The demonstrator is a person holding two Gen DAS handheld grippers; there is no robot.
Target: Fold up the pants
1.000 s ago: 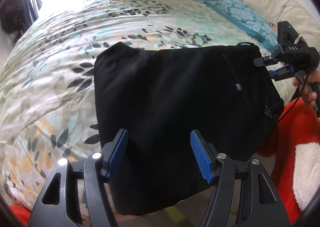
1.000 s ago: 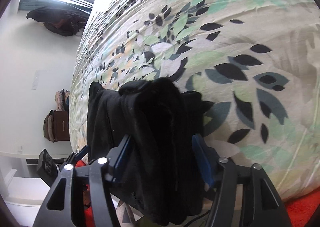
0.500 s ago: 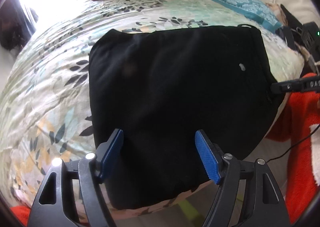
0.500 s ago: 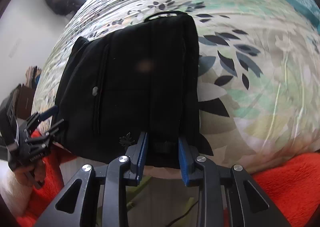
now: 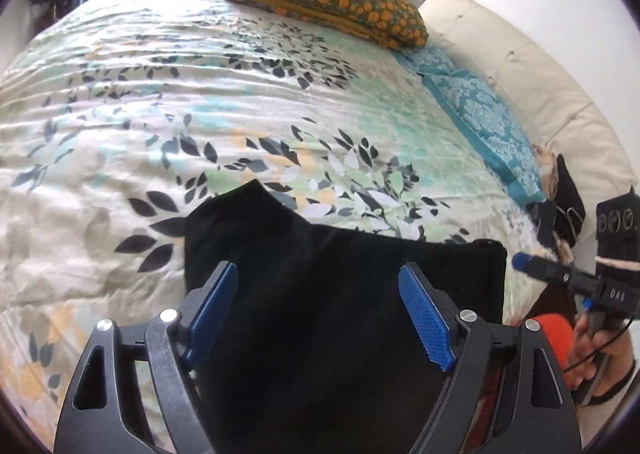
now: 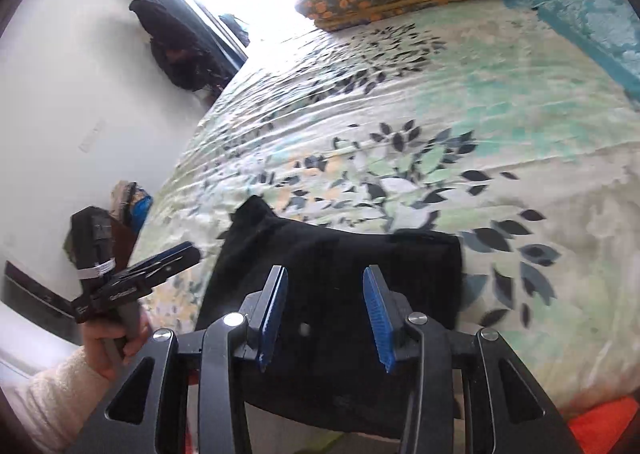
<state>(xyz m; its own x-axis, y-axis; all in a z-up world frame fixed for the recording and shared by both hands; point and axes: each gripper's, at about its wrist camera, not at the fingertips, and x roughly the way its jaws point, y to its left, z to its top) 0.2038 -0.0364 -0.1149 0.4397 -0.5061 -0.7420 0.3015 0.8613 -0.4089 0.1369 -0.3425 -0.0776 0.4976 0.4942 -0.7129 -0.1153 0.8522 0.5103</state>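
White letters reading "DAS" mark the side of the right gripper point(image 5: 532, 268) as seen from the left wrist; printing on the left gripper point(image 6: 176, 258) in the other view is too blurred to read. The black pants point(image 5: 344, 294), folded into a compact rectangle, lie at the near edge of the bed, on a leaf-patterned bedspread point(image 5: 200, 114). Both tools hang above the pants, and neither touches the cloth. The left gripper's jaws have just been opening and stand wide, released, with nothing between them; the right gripper's blue pads point(image 6: 376, 318) have also just been parting, set narrower, and grip nothing. A folded orange-flowered blanket point(image 5: 324, 2) rests at the far end of the bed beside a teal patterned pillow point(image 5: 484, 122) and a cream headboard point(image 5: 532, 82). A hand point(image 6: 112, 346) in a cream fleece sleeve grips the left tool.
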